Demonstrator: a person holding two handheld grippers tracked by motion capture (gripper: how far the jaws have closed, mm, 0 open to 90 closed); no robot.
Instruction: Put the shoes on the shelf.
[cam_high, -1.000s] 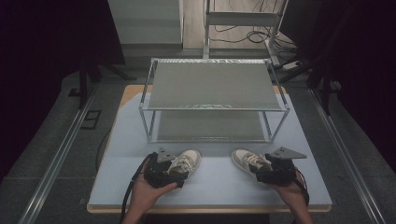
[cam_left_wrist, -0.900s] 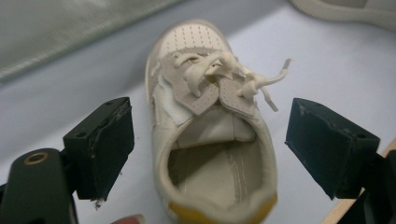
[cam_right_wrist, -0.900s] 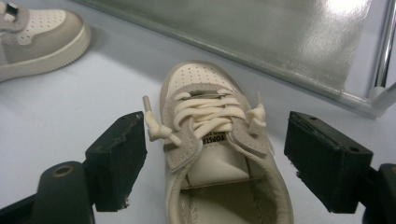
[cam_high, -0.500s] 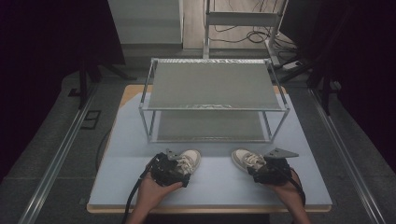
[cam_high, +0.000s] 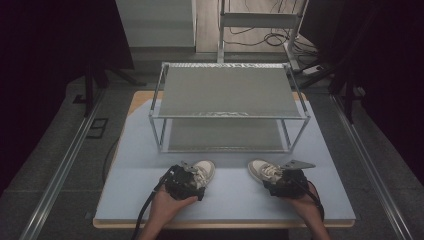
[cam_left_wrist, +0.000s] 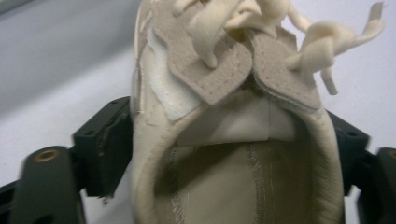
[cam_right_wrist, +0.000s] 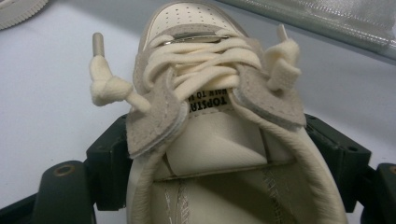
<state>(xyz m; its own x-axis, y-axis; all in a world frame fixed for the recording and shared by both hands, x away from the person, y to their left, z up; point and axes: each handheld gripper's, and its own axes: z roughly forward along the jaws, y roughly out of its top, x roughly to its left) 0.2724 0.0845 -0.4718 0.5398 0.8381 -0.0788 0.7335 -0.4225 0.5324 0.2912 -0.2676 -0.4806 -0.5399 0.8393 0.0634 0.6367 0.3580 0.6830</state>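
left gripper (cam_high: 186, 181) clamped on left shoe (cam_high: 202, 171) at heel, near front edge of table (cam_high: 140, 165). right gripper (cam_high: 283, 180) clamped on right shoe (cam_high: 262, 170), same edge. both shoes apart, toes toward wire rack (cam_high: 227, 90) mid-table.

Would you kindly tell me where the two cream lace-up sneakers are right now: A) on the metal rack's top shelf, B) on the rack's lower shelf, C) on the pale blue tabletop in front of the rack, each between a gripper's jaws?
C: the left cream lace-up sneaker and the right one sit on the pale blue tabletop in front of the metal rack, each clasped by a gripper.
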